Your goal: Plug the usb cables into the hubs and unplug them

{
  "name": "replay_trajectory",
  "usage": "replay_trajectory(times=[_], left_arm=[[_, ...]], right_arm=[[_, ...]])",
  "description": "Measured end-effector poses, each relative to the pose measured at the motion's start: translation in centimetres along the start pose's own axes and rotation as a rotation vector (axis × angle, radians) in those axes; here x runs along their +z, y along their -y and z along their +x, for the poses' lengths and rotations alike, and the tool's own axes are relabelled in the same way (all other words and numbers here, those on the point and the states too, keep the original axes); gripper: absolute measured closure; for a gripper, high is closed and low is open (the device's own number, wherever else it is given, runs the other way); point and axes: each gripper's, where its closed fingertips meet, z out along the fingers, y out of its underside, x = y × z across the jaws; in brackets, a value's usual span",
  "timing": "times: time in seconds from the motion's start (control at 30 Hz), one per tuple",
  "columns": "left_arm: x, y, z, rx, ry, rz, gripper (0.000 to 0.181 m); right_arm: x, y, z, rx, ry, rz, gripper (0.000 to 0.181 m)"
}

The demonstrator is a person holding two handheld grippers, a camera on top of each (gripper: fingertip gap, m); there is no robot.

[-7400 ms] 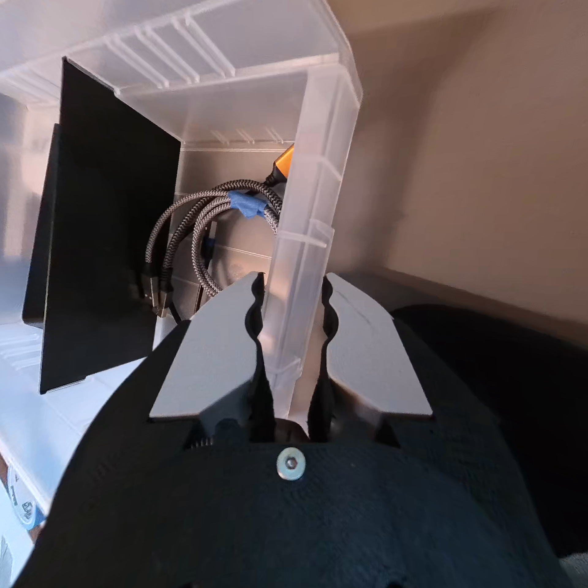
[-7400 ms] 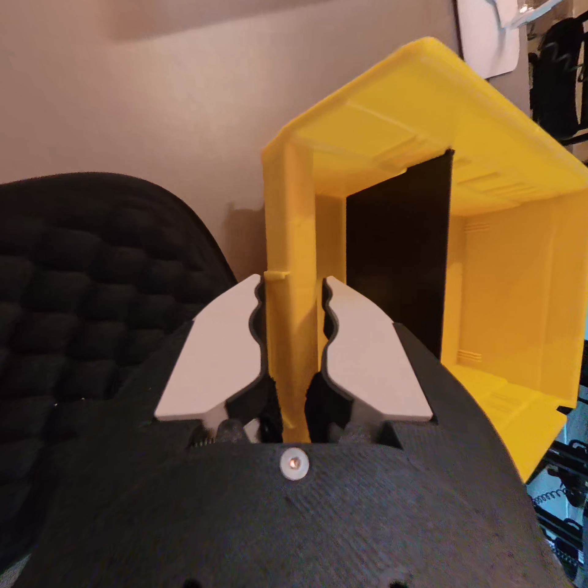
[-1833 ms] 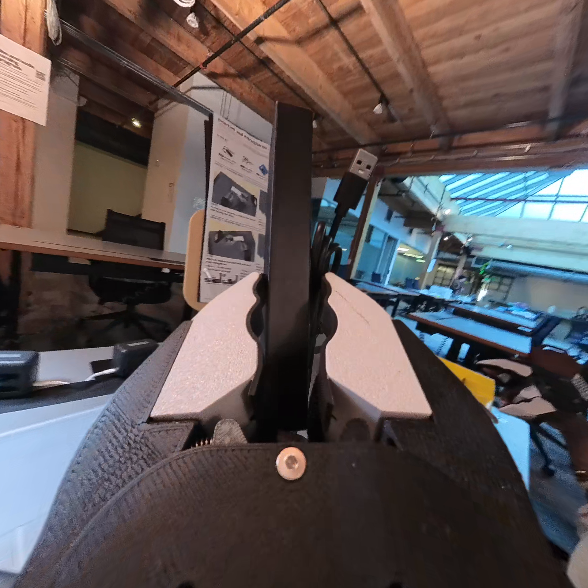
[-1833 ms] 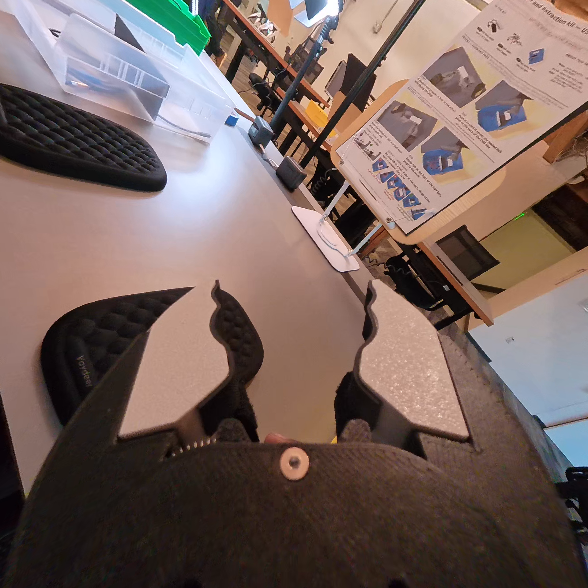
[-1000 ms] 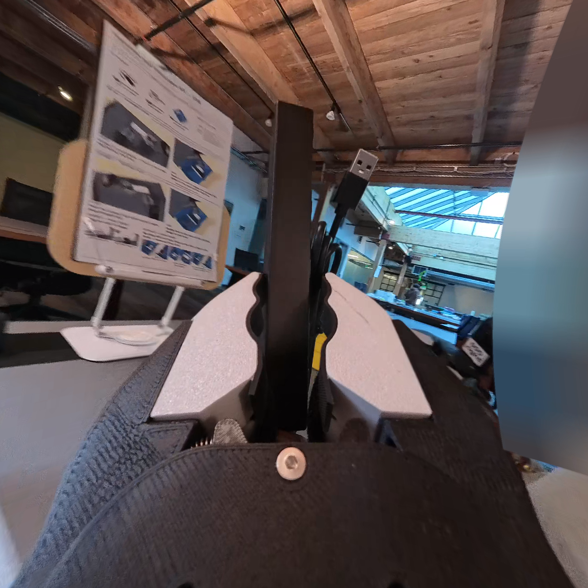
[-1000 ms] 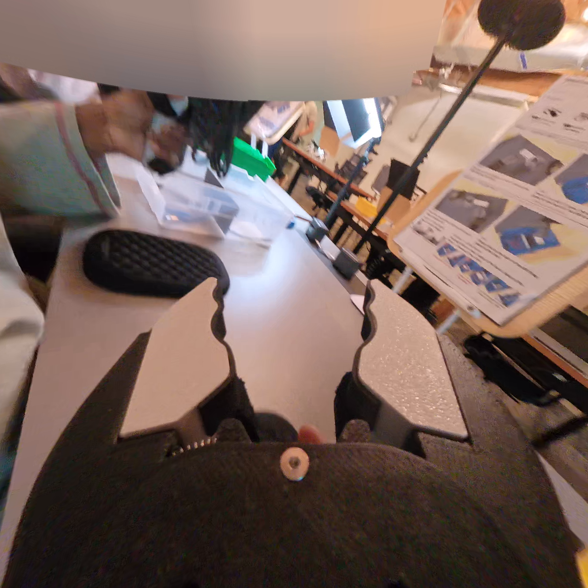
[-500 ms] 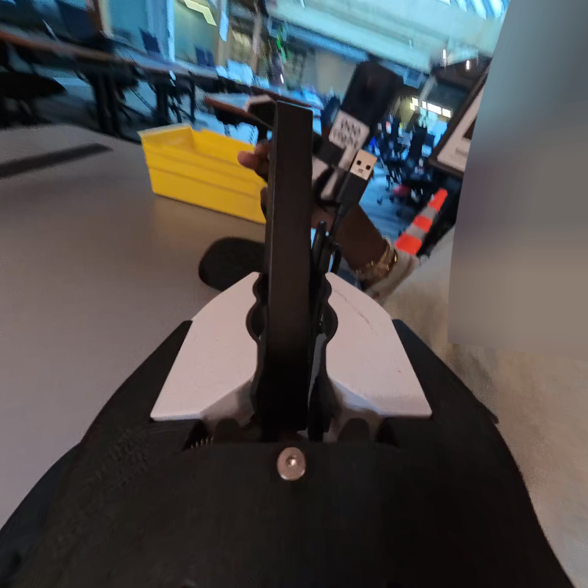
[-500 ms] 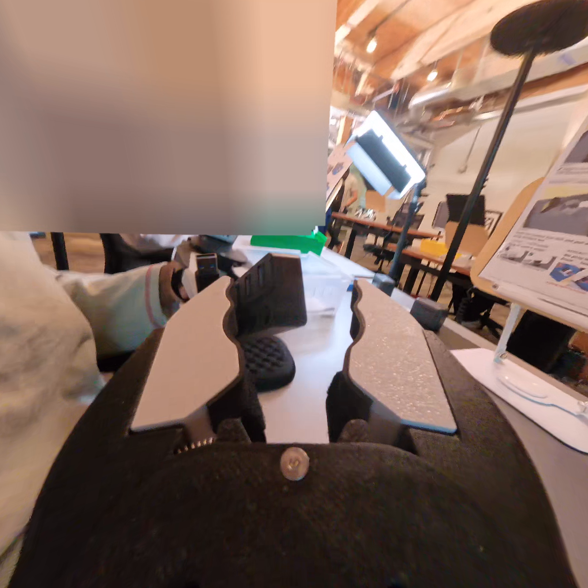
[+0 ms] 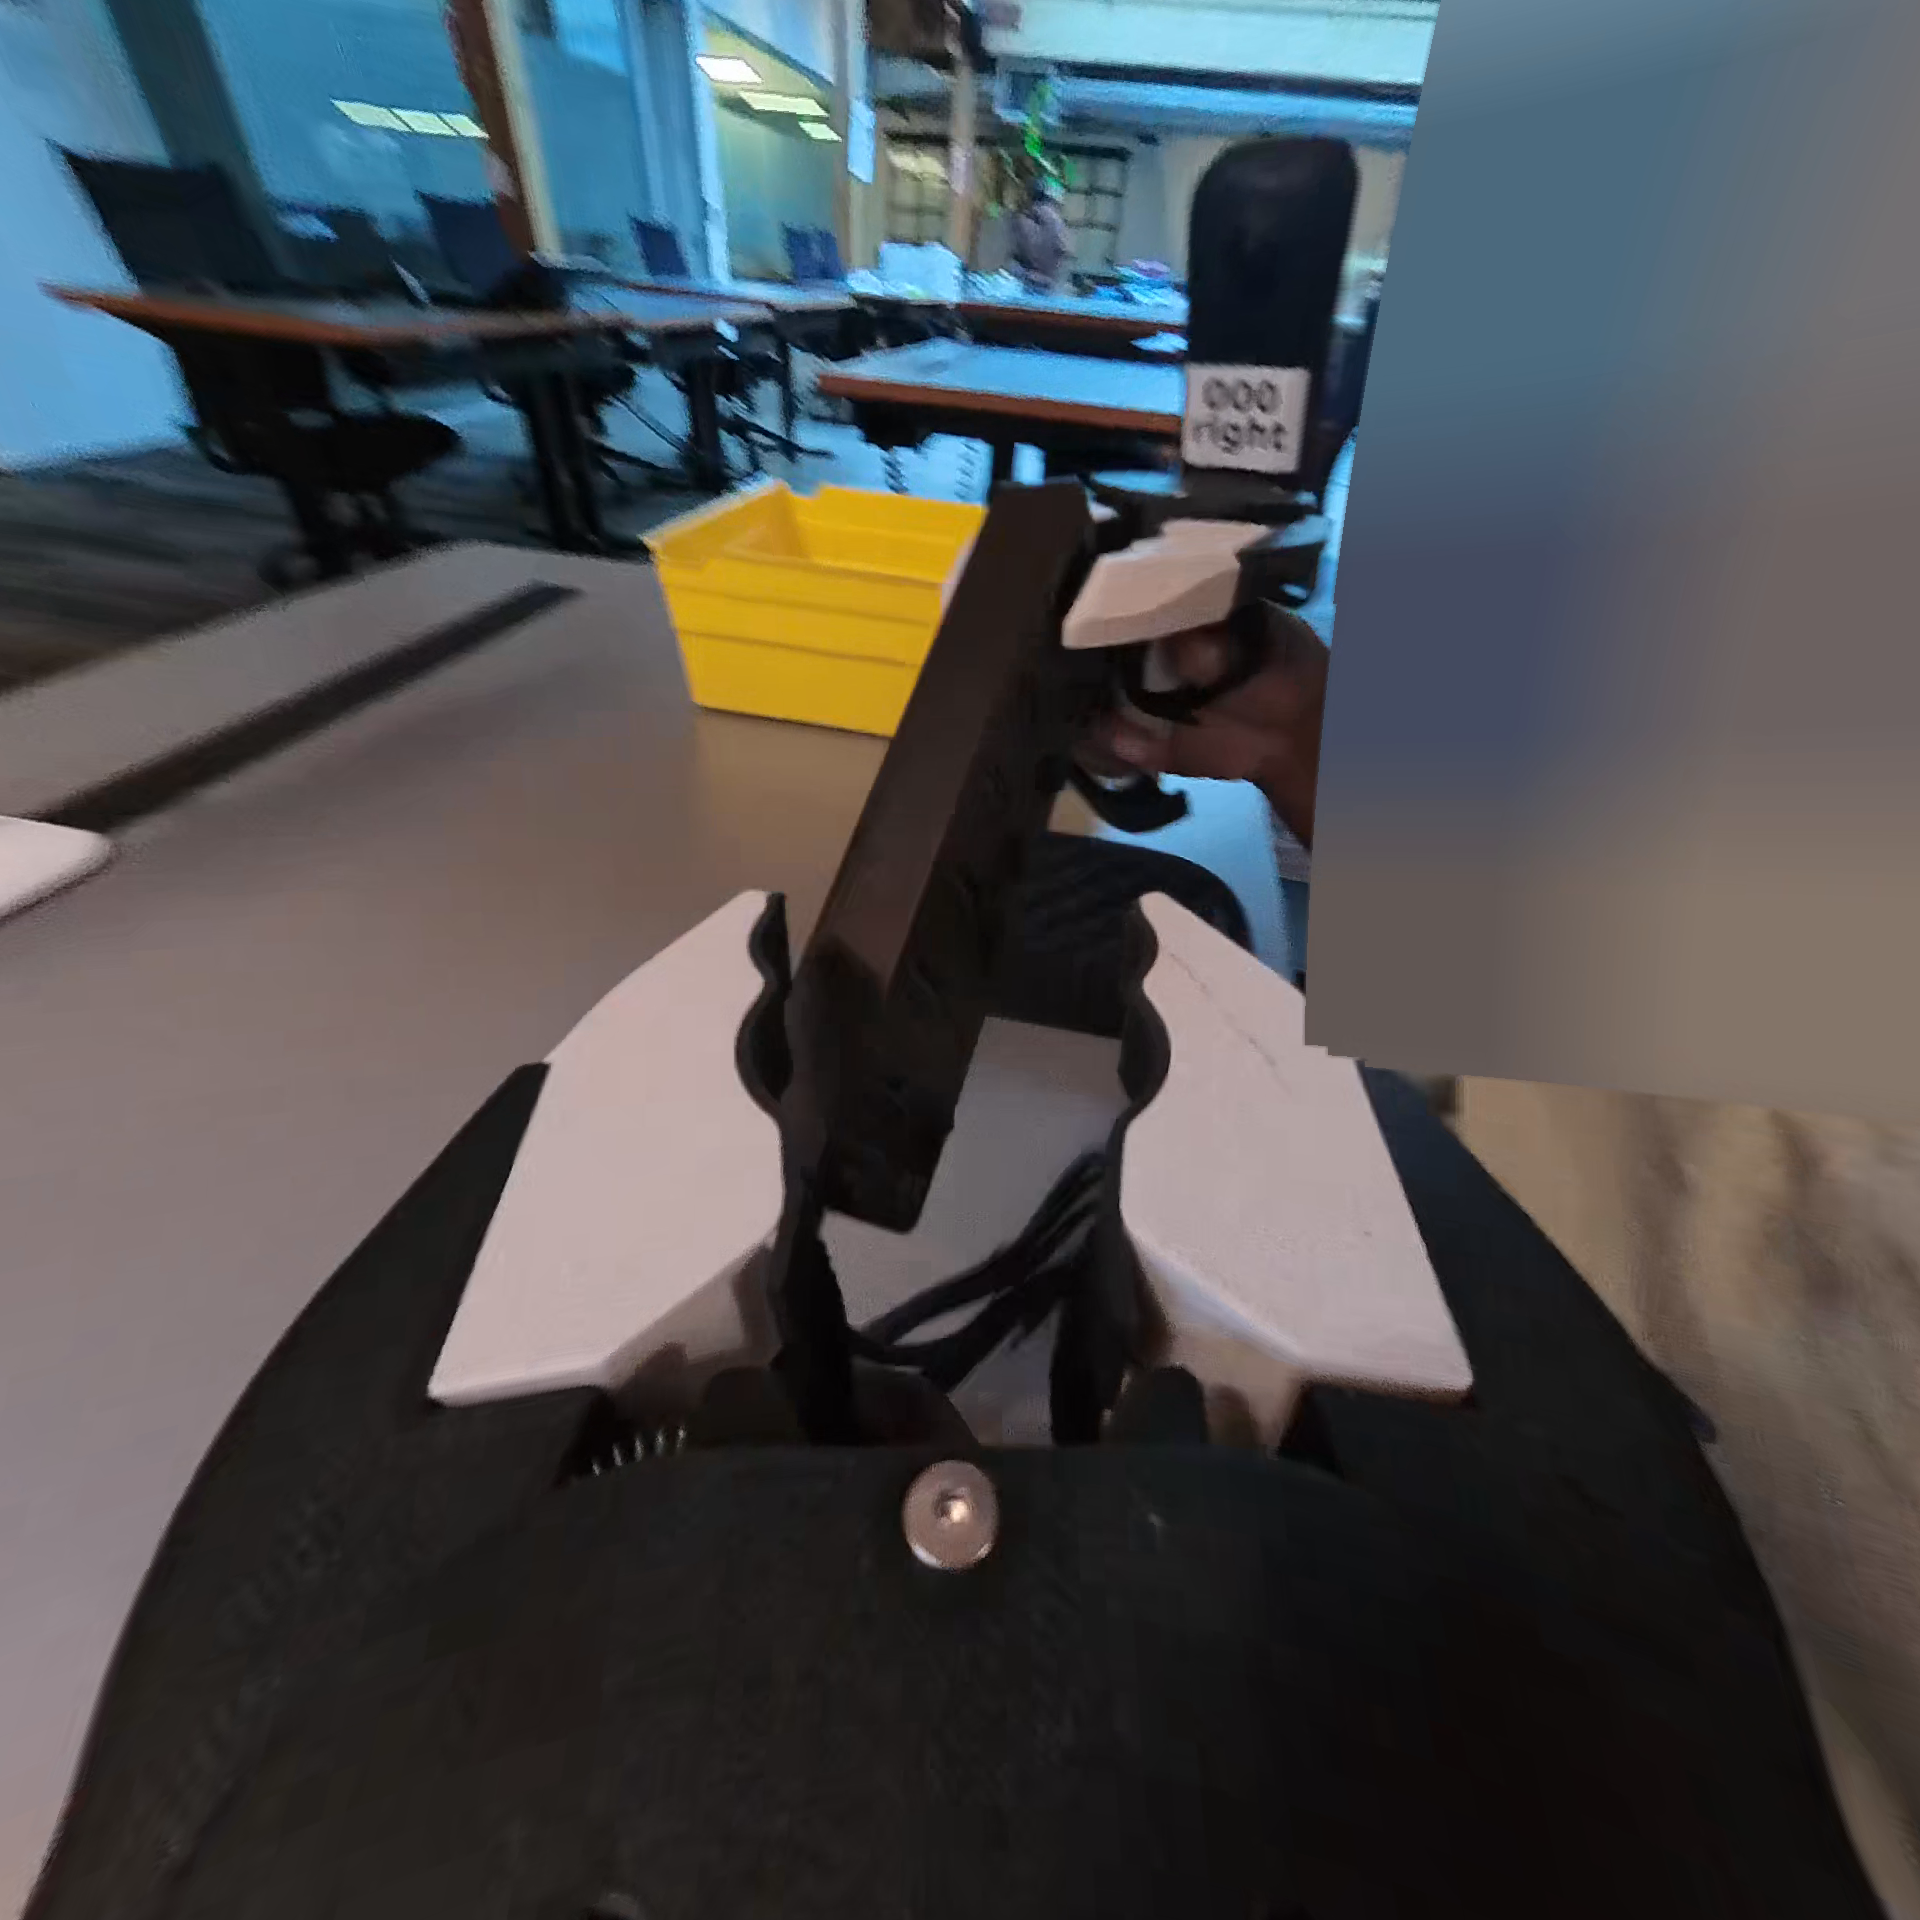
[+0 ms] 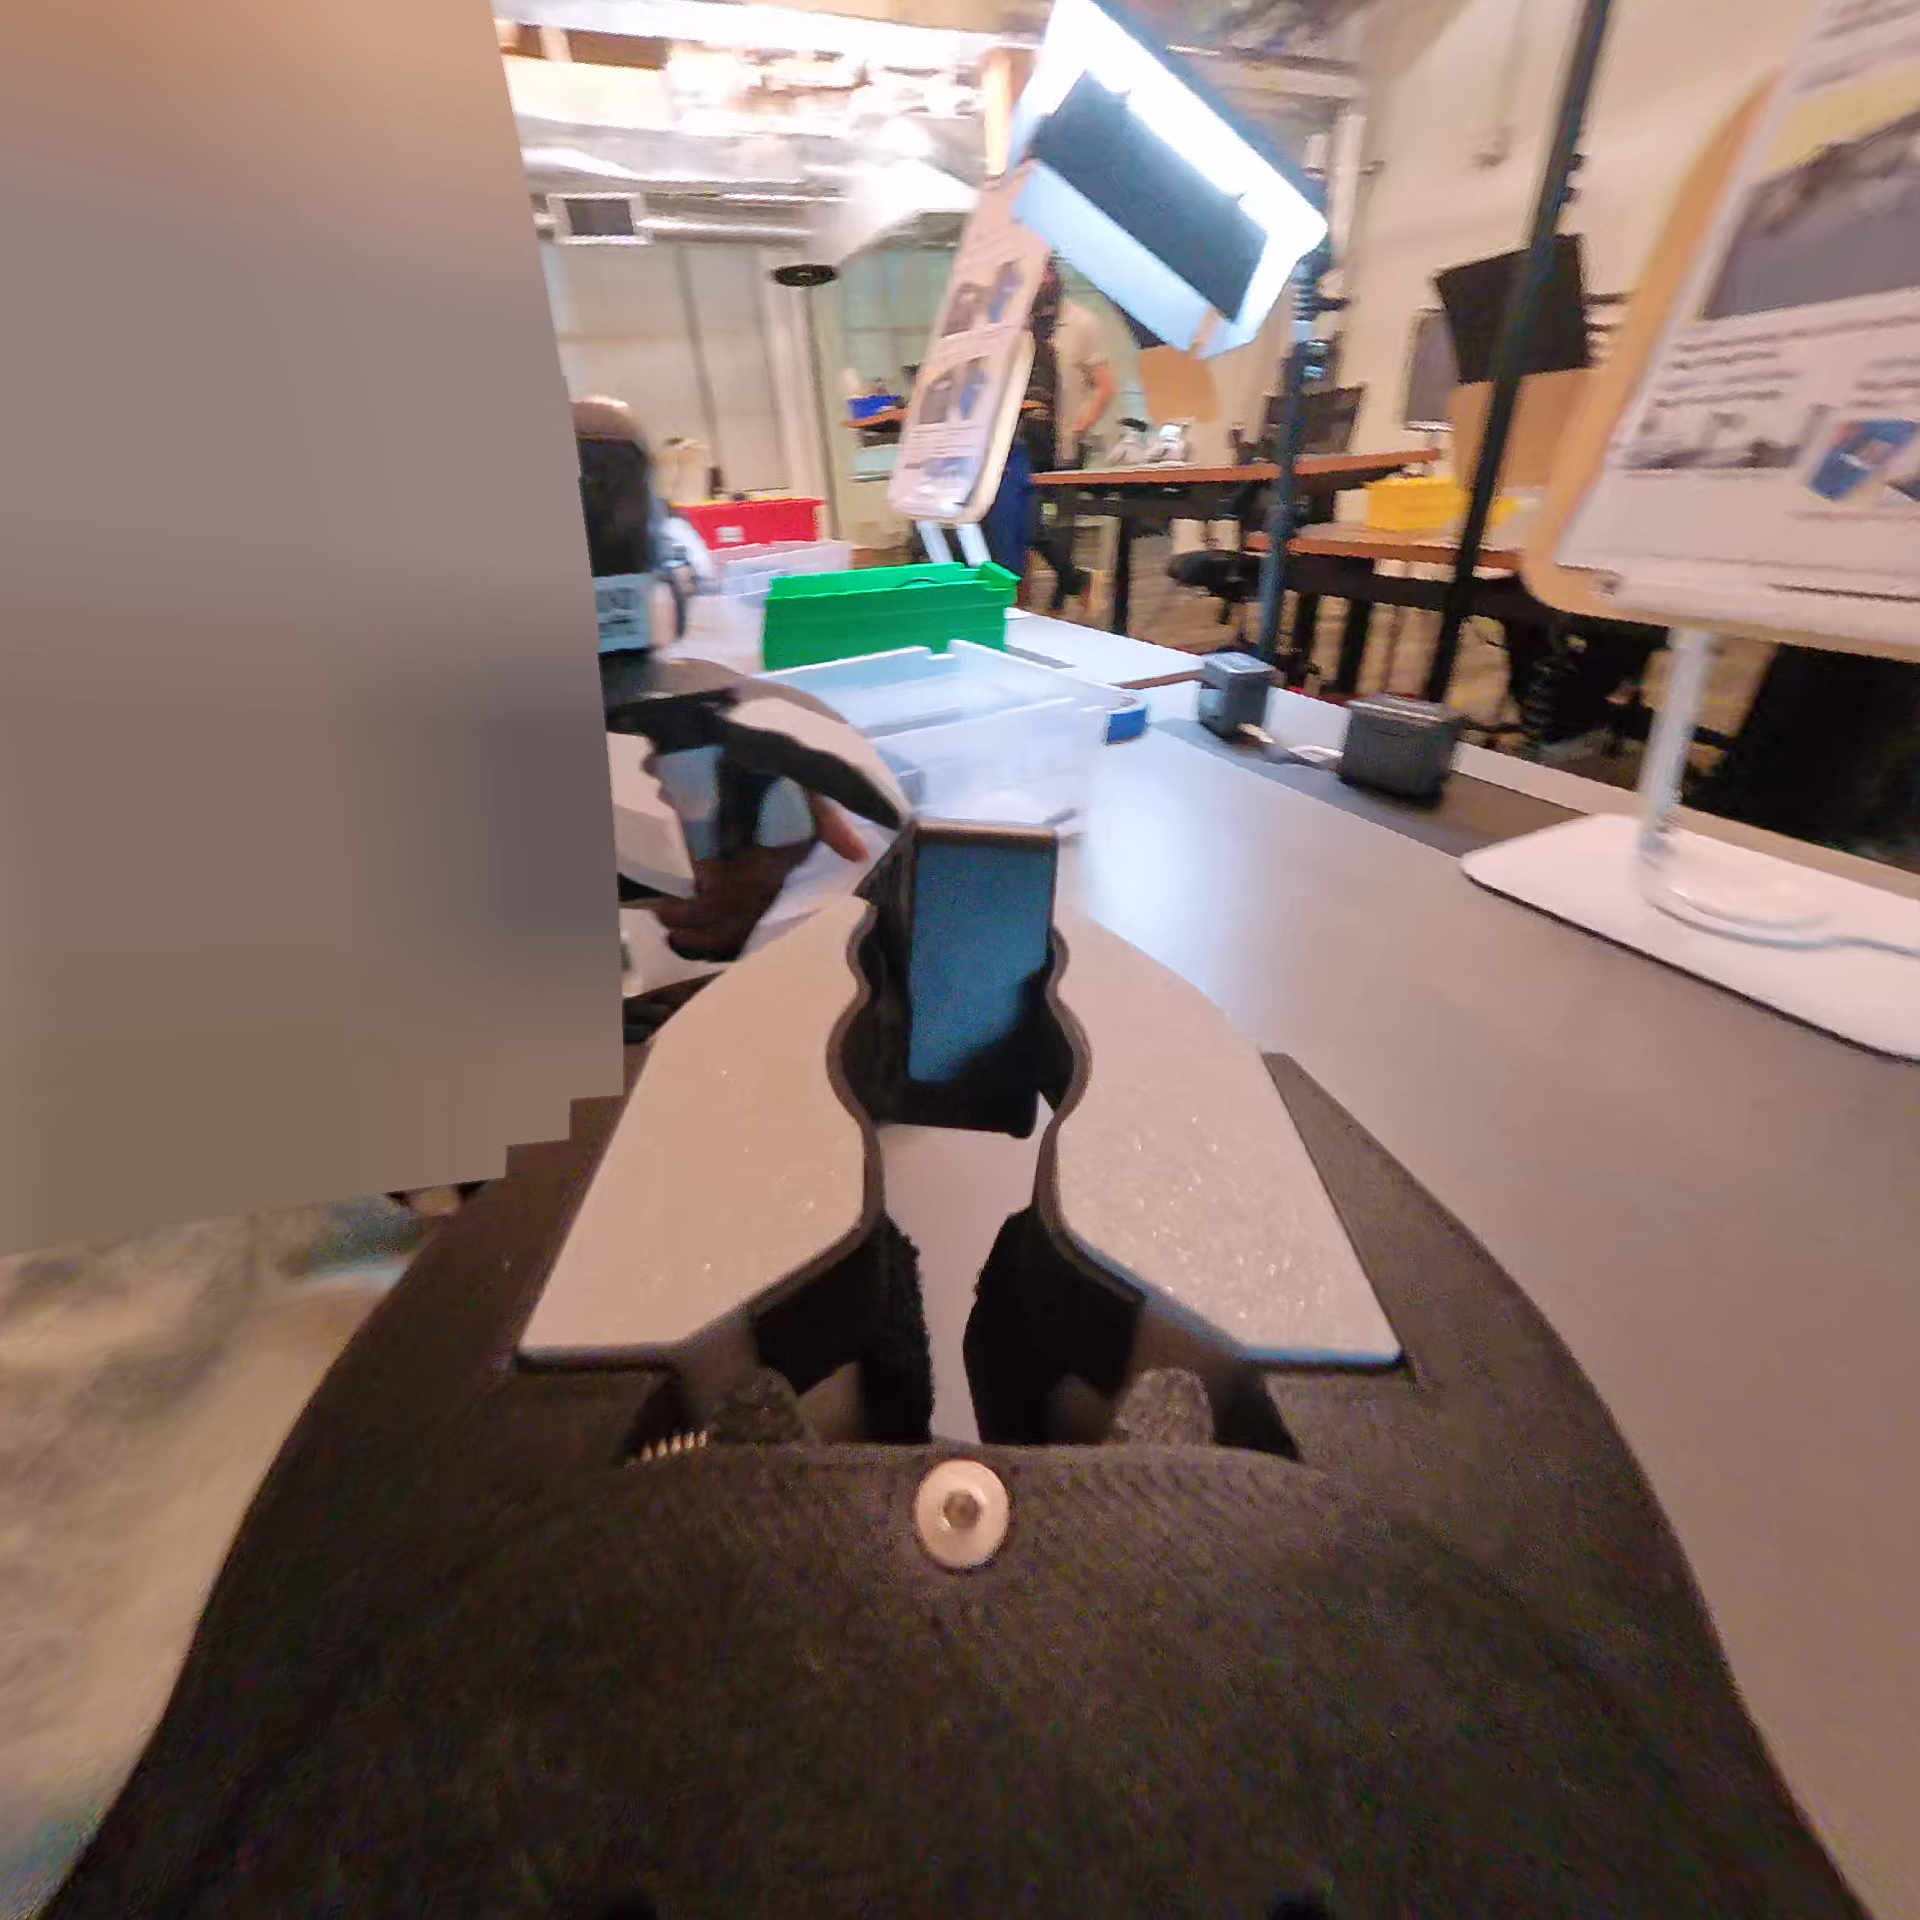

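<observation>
Both grippers at hub (image 9: 940, 883): R gripper (image 10: 958, 1023) pinching it, L gripper (image 9: 951, 997) spread; cable (image 9: 987, 1288) slack.

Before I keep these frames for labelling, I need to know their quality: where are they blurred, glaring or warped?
Left wrist view: the far desks and the yellow bin are smeared with motion blur, the hub is fairly sharp, and the light is bluish. Right wrist view: the lamp panel glares white, the background is soft, and the wide lens bends the table edge. Both carry grey patches added afterwards.
</observation>
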Motion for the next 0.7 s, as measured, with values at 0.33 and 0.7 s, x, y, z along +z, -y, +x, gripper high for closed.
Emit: replay_trajectory(times=[0.33, 0.7], left_arm=[[3.1, -2.8, -4.0, 0.808, 0.455, -0.339, 0.107], [7.8, -7.6, -4.8, 0.876, 0.341, -0.599, 0.124]], right_arm=[[-1.9, -2.9, 4.0, 0.399, -0.103, -0.013, 0.157], [-3.2, -4.1, 2.1, 0.216, 0.049, -0.156, 0.131]])
